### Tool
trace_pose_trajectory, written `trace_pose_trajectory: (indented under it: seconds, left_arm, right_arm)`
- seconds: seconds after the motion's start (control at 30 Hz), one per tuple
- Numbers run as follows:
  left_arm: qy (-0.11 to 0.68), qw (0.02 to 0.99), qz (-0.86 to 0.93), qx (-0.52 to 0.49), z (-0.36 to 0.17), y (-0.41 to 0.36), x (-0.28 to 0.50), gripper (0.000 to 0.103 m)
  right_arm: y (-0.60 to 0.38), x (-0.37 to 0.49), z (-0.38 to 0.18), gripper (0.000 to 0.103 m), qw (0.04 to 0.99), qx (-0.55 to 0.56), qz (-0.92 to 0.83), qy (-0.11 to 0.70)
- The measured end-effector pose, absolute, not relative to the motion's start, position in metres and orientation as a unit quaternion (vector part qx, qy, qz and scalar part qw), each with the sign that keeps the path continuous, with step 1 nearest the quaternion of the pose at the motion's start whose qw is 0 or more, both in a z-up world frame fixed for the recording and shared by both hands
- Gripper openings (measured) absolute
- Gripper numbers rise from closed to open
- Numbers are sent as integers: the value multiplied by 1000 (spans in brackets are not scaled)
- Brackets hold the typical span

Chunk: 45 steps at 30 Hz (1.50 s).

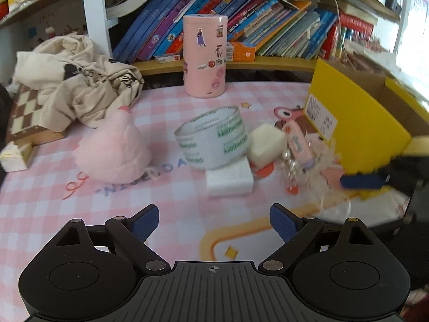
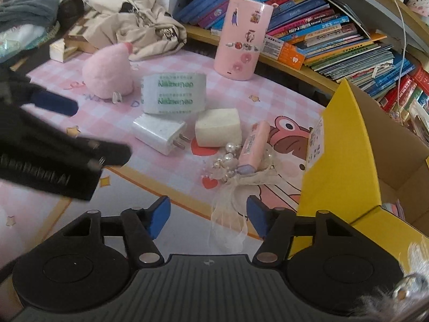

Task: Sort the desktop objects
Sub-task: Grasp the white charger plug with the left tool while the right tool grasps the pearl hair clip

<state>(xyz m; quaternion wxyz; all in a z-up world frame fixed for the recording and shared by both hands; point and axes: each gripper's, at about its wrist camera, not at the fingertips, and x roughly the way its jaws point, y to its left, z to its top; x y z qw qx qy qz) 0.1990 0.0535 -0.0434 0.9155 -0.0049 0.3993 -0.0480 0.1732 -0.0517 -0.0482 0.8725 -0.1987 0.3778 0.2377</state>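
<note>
Right gripper (image 2: 208,216) jaws apart, clamped on nothing, straddling the sheer white ribbon tail of the pearl-beaded hair bow (image 2: 233,187) lying just ahead, long axis running forward; left gripper (image 1: 214,222) also agape, farther off.

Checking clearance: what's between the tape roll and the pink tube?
The white sponge block, seen in the right wrist view, lies between the tape roll and the pink tube. The charger sits just in front.

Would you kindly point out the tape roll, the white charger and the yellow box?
tape roll (image 2: 174,92), right wrist view, on its printed outer band.
white charger (image 2: 158,132), right wrist view, on its top face.
yellow box (image 2: 346,145), right wrist view, on its near yellow wall.
</note>
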Motion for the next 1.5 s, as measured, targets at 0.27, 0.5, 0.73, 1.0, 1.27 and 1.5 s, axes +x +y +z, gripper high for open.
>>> trace_pose_trajectory:
  seconds: [0.27, 0.5, 0.73, 1.0, 1.27, 1.5]
  left_arm:
    - [407, 911, -60, -15, -57, 43, 233, 90]
    - [414, 908, -57, 2, -72, 35, 254, 58]
    - [420, 904, -83, 9, -74, 38, 246, 50]
    - [426, 901, -76, -13, -64, 63, 194, 50]
    - [429, 902, -32, -48, -58, 95, 147, 50]
    - [404, 913, -16, -52, -43, 104, 126, 50]
  right_arm:
    - [-53, 183, -58, 57, 870, -191, 223, 397]
    - [-55, 189, -65, 52, 871, -178, 215, 405]
    - [-58, 186, -62, 7, 859, -144, 258, 419]
    - [-59, 160, -38, 5, 857, -135, 311, 388]
    - [-51, 125, -17, 4, 847, -142, 378, 345]
    - [-61, 106, 22, 2, 906, -95, 341, 231]
